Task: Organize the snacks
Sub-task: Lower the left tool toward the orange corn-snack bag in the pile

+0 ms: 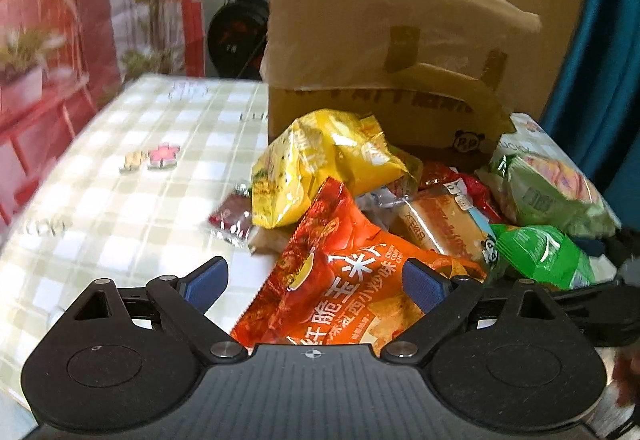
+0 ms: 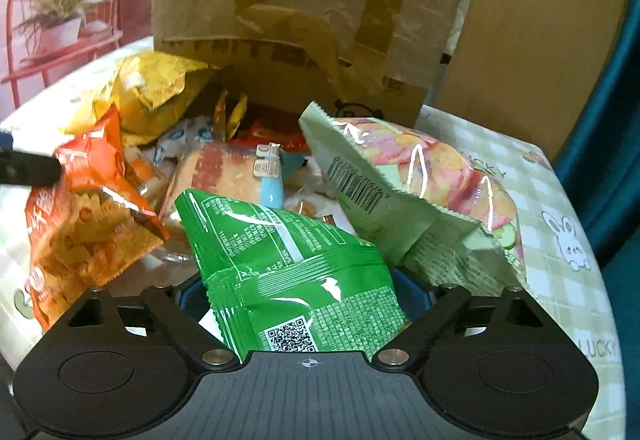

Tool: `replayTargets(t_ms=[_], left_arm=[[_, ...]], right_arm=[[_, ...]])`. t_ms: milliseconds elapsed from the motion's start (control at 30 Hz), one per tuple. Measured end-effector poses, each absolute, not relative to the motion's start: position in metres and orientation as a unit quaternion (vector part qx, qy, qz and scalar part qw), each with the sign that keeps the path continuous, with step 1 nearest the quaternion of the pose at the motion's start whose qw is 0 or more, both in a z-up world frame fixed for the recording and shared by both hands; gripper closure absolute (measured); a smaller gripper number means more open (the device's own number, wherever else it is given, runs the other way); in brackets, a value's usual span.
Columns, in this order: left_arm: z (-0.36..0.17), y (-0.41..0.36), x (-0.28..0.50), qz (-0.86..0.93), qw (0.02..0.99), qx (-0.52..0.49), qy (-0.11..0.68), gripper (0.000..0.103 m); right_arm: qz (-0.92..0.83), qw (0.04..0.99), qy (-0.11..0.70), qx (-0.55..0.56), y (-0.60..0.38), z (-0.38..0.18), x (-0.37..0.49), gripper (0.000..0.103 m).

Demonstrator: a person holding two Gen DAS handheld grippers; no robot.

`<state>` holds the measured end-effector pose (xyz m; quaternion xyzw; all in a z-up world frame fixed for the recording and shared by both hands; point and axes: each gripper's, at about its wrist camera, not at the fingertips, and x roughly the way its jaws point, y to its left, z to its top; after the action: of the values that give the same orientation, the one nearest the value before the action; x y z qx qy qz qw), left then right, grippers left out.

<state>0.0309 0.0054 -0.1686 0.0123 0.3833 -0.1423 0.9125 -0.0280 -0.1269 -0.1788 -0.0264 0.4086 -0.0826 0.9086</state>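
Presently, two bags are being approached at once from the pile heaped in front of the cardboard box [image 1: 384, 51]. The left gripper [image 1: 316, 282] is spread wide around the orange corn-chip bag [image 1: 348, 280], its blue pads [image 1: 208, 286] clear of the foil, so nothing is grasped yet. The right gripper [image 2: 304, 292] is set around the green bag [image 2: 296, 272]; its pads are largely hidden behind the packet, so whether they press on it cannot be told. A firm pinch on each sealed edge would probably be wise, since puffed foil may slip or be crushed. Beside the green bag, toward the box, leans the pale green chip bag [image 2: 420, 191]; the yellow bag [image 1: 320, 163] lies against the box front. Everything rests on a checked tablecloth [image 1: 132, 167], with a red chair print on the backdrop left of the box and a teal curtain to its right.
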Motion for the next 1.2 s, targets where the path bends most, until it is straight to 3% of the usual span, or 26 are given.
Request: replayTargets(t_ms=[367,600,867,1200], left_arm=[[-0.178,0.041,0.052,-0.106,0.862,-0.177,0.462,0.007],[-0.189,0.034,0.057,-0.078,0.853,-0.183,0.483,0.007],[-0.187,0.017,0.053,-0.074,0.877,-0.107,0.462,0.01],[-0.195,0.018,0.05,-0.071,0.868,-0.155,0.467,0.013]], right_arm=[[-0.088,0.913,0.398,-0.001,-0.129,-0.175,-0.03,0.016],[-0.084,0.918,0.388,0.009,-0.129,-0.168,-0.034,0.016],[-0.071,0.924,0.375,0.013,-0.126,-0.153,-0.033,0.016],[-0.056,0.934,0.353,0.002,-0.116,-0.139,-0.028,0.016]])
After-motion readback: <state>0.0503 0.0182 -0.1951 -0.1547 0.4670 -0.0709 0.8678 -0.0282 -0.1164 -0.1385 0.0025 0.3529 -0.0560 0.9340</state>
